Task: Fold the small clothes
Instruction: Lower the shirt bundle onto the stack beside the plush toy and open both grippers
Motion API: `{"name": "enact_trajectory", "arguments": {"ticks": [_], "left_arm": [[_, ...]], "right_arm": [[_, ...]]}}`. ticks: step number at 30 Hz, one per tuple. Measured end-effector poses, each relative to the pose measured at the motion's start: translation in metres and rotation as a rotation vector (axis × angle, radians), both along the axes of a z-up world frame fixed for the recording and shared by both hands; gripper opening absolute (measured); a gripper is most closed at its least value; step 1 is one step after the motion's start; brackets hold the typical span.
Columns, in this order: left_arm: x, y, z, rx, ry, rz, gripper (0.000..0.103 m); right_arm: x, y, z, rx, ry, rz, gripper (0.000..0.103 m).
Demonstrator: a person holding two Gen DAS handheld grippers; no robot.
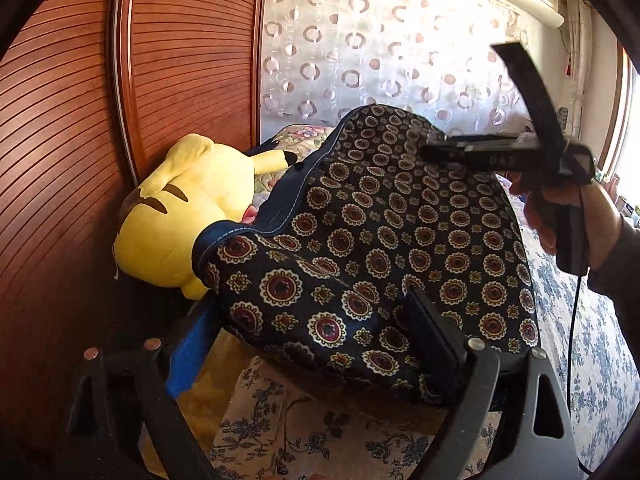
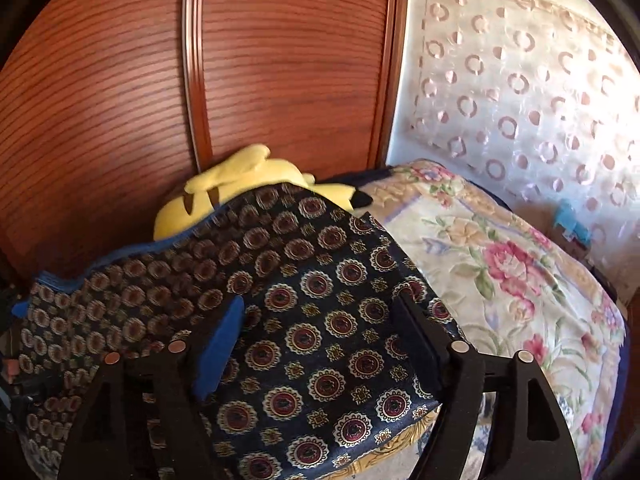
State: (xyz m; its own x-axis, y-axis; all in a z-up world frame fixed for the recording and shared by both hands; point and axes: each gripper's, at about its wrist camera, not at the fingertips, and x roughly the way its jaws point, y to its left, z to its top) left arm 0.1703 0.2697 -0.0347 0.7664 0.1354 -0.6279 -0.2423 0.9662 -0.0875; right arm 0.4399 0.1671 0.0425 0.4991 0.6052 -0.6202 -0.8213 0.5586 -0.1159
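Note:
A dark navy garment [image 1: 380,232] printed with red and cream medallions, blue-trimmed along its edge, hangs bunched above the bed. In the left wrist view my left gripper [image 1: 308,312] is open and wide. The cloth sags between its fingers, over the blue-padded finger [image 1: 188,344], and the black finger [image 1: 432,336] stands in front of the cloth. My right gripper [image 1: 480,152], held by a person's hand [image 1: 560,216], reaches to the garment's far top edge. In the right wrist view the garment [image 2: 312,264] lies across my open right gripper [image 2: 320,304], between its spread fingers.
A yellow plush toy [image 1: 180,208] lies against a brown slatted wardrobe door [image 1: 72,128]. A folded floral quilt [image 2: 500,264] sits to the right of the garment. A blue-flowered bedsheet [image 1: 592,344] covers the bed below. A patterned curtain [image 1: 384,48] hangs behind.

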Motion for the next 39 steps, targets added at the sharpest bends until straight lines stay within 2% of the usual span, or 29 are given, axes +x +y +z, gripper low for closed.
{"name": "enact_trajectory", "arguments": {"ticks": [3,9,14,22,30,39], "left_arm": [[-0.001,0.001,0.002,-0.005,-0.005,0.002,0.091],[-0.011,-0.002,0.011,0.022,-0.023,0.014,0.091],[-0.027,-0.006,0.025,0.045,-0.039,0.018,0.091],[-0.042,-0.010,0.043,0.086,-0.039,0.040,0.091],[-0.059,-0.028,0.061,0.146,-0.065,0.074,0.091],[-0.064,-0.060,0.062,0.149,-0.080,0.012,0.091]], "right_arm": [[-0.002,0.005,-0.008,-0.023,-0.008,-0.004,0.081],[-0.015,0.007,-0.002,0.013,-0.003,-0.020,0.081],[-0.049,0.010,-0.001,0.031,-0.017,0.050,0.082],[-0.091,0.010,-0.005,0.083,0.008,0.113,0.084],[-0.117,-0.020,-0.009,0.141,0.010,0.098,0.093],[-0.145,-0.071,-0.005,0.165,-0.007,0.001,0.095]]}}
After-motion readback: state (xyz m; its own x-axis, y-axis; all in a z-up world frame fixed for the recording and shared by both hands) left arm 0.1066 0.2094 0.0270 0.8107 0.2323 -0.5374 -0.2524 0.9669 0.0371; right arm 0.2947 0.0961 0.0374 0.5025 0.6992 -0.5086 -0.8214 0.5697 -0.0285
